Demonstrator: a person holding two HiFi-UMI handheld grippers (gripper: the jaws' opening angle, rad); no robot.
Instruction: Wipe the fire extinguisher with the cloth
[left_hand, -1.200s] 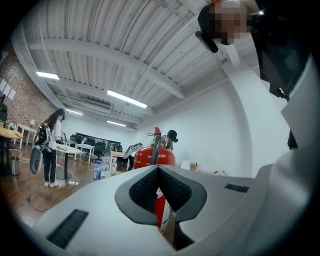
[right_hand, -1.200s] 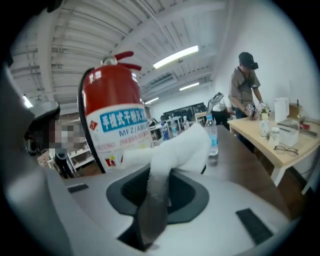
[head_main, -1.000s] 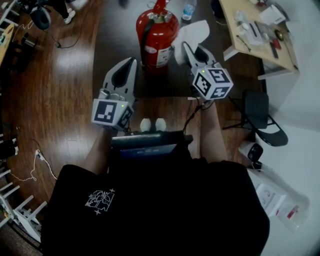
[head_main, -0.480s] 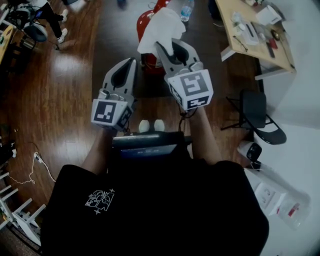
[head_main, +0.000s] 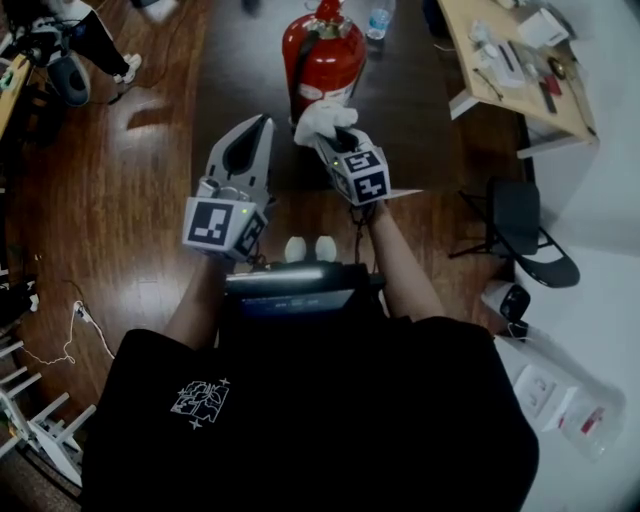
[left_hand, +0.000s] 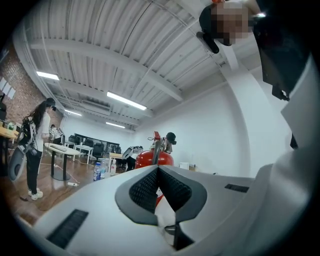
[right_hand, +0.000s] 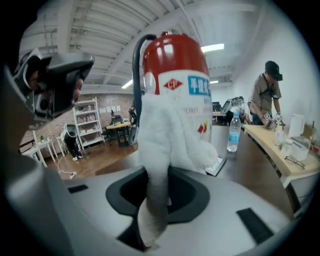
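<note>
A red fire extinguisher (head_main: 322, 62) stands upright on a dark table (head_main: 230, 60), with a black hose and a white label. It fills the right gripper view as a red cylinder (right_hand: 175, 75). My right gripper (head_main: 330, 128) is shut on a white cloth (head_main: 320, 118), and the cloth (right_hand: 167, 135) is bunched against the extinguisher's lower front. My left gripper (head_main: 252, 130) hovers to the left of the extinguisher with its jaws together and nothing in them. In the left gripper view the extinguisher (left_hand: 154, 156) shows beyond the tips.
A water bottle (head_main: 377, 20) stands behind the extinguisher. A wooden desk (head_main: 520, 70) with small items is at the far right, and a black chair (head_main: 525, 235) is below it. A person (right_hand: 267, 97) stands by that desk. Wooden floor (head_main: 110, 180) lies to the left.
My right gripper has swung the cloth from the extinguisher's right side, up across its top, and down onto its lower front. The left gripper has stayed in place.
</note>
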